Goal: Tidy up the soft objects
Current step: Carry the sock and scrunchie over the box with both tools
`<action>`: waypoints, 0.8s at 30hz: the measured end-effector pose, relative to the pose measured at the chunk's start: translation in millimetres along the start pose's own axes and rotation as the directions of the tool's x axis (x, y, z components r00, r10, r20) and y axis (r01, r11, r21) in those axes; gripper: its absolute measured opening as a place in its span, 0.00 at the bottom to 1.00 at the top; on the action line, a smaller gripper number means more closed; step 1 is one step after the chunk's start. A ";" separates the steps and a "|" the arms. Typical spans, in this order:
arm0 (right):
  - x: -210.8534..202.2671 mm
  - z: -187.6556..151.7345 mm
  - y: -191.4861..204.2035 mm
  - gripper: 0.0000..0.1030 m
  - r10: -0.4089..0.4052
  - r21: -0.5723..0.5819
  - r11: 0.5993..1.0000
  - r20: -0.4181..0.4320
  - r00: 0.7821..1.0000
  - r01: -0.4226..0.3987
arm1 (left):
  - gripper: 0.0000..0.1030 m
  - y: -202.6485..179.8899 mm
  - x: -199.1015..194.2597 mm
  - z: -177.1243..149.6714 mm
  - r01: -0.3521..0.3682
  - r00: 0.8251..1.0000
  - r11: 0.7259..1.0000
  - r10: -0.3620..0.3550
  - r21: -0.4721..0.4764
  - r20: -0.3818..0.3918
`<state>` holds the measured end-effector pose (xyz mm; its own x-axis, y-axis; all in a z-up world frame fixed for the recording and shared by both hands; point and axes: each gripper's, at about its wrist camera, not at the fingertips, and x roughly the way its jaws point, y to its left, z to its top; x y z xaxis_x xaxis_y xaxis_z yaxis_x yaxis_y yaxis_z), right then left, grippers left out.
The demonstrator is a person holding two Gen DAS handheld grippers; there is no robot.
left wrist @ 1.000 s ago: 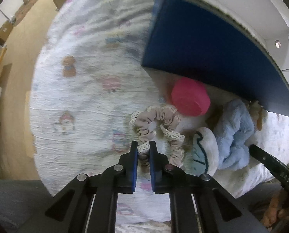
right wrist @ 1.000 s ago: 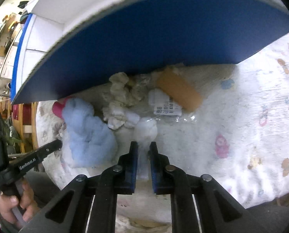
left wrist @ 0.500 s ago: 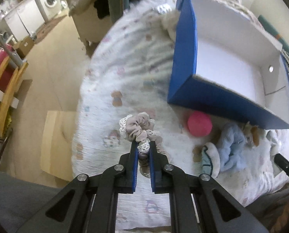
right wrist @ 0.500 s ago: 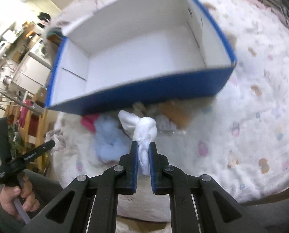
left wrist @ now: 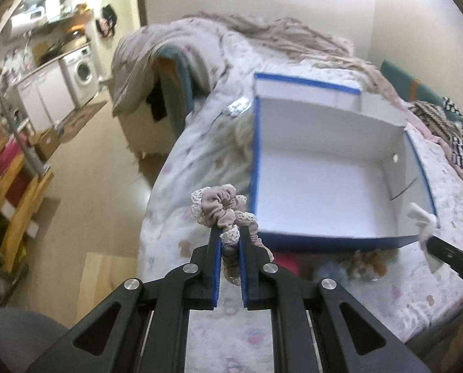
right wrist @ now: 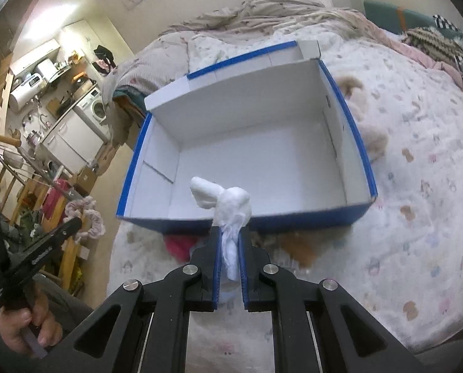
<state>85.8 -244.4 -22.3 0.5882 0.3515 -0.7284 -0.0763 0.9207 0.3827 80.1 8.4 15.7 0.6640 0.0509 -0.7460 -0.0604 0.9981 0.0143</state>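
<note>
My left gripper (left wrist: 229,236) is shut on a beige lace-trimmed scrunchie (left wrist: 222,205) and holds it in the air by the near left corner of the blue box (left wrist: 318,239). My right gripper (right wrist: 229,233) is shut on a white soft cloth toy (right wrist: 228,205), held above the near wall of the same blue box (right wrist: 293,217). The box has a white inside with nothing in it. The scrunchie also shows in the right wrist view (right wrist: 86,217), and the white toy in the left wrist view (left wrist: 422,220).
The box sits on a bed with a white printed cover (right wrist: 418,186). A pink object (right wrist: 178,244), a brown plush (right wrist: 303,245) and a light blue plush (left wrist: 331,272) lie in front of the box. A cream plush (right wrist: 371,136) lies right of it. The floor (left wrist: 91,186) is at left.
Both grippers have risen high off the bed with their items, from close to the pile to above the box's near wall. The open inside of the box has come into view.
</note>
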 end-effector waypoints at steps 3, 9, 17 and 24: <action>3.3 11.6 1.9 0.12 -0.002 -0.006 1.000 0.006 1.000 0.002 | 0.09 -11.8 -3.1 14.3 0.025 1.000 0.999 -0.025 0.038 0.012; 11.5 37.8 3.7 0.12 -0.016 -0.038 0.999 0.026 1.000 0.017 | 0.09 -35.8 11.3 46.3 0.042 0.999 0.994 -0.043 0.097 0.014; 46.2 77.9 -9.1 0.12 -0.045 -0.027 0.999 0.022 0.999 0.046 | 0.09 -63.0 58.7 76.6 0.050 0.999 0.988 -0.049 0.146 -0.011; 88.1 76.6 -24.5 0.12 -0.069 0.009 0.998 -0.033 0.997 0.069 | 0.09 -77.1 103.2 64.9 0.079 0.997 0.982 -0.075 0.171 -0.031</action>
<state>201.2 -248.9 -52.3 0.5655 0.2929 -0.7710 -0.0285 0.9412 0.3366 201.6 -61.0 -19.1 0.6435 -0.0248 -0.7650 0.1205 0.9903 0.0692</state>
